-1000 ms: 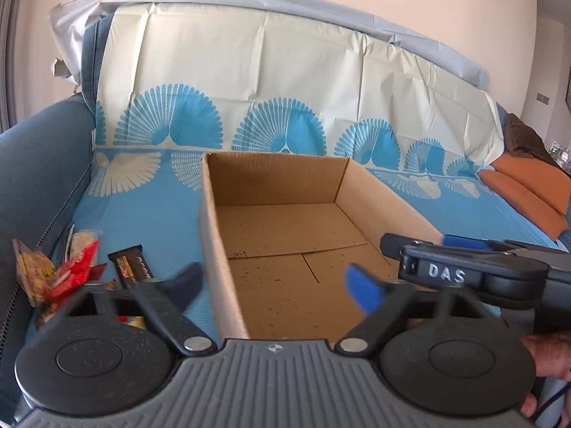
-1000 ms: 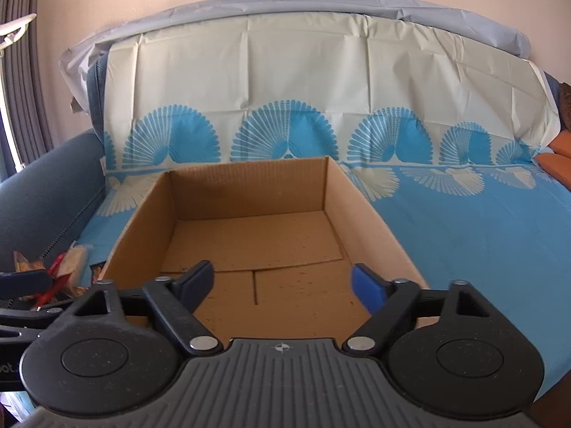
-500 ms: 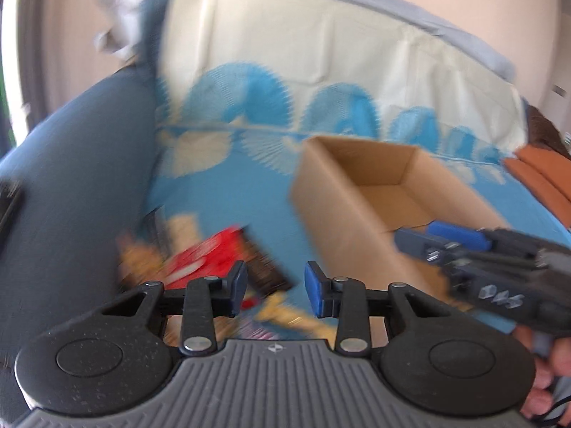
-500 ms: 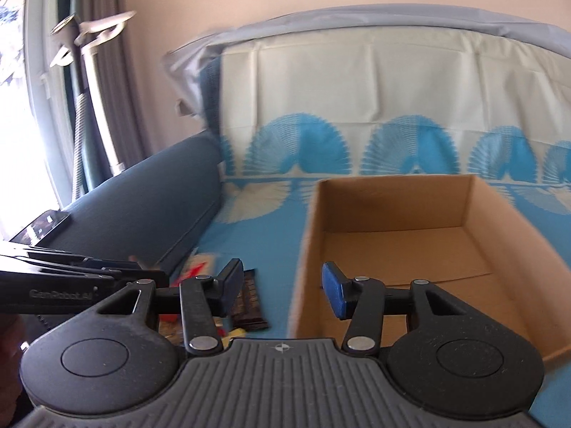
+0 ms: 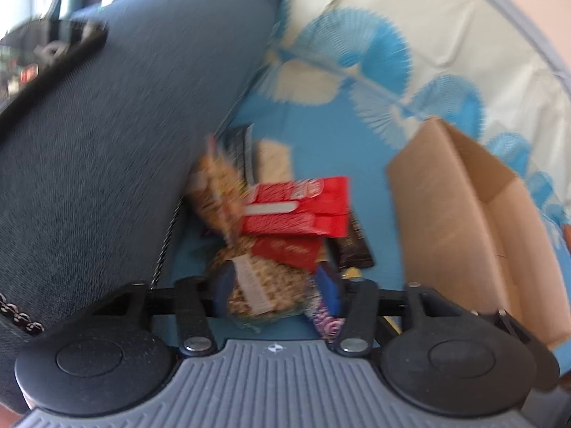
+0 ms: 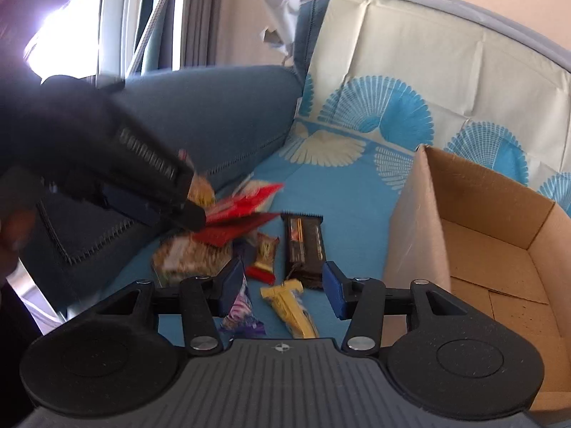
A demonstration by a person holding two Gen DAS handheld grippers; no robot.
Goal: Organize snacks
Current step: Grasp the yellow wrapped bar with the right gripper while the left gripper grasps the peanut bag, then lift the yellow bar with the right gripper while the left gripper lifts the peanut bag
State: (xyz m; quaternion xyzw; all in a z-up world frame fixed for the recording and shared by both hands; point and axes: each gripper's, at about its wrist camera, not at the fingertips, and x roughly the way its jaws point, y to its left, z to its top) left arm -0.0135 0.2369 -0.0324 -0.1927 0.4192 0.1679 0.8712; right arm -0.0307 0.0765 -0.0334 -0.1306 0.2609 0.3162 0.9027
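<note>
A pile of snacks lies on the blue sofa cover beside the armrest. My left gripper (image 5: 276, 287) is open, its jaws on either side of a clear granola packet (image 5: 262, 287), not closed on it. Red packets (image 5: 296, 207) and a dark chocolate bar (image 5: 353, 246) lie just beyond. My right gripper (image 6: 282, 287) is open and empty, hovering over a yellow bar (image 6: 291, 308), with a purple wrapper (image 6: 241, 312) and a dark bar (image 6: 305, 246) near it. The left gripper's body (image 6: 107, 164) shows blurred over the pile. The open cardboard box (image 6: 499, 242) stands to the right with nothing in it.
The grey-blue sofa armrest (image 5: 107, 164) rises close on the left of the pile. The box wall (image 5: 446, 232) bounds it on the right. The cream and blue patterned cover (image 6: 410, 82) drapes the sofa back. A window with curtains (image 6: 107, 35) is at far left.
Both grippers swung left from the box to the snack pile and lowered toward it. Their jaws have narrowed from wide open. The left jaws now bracket the granola packet.
</note>
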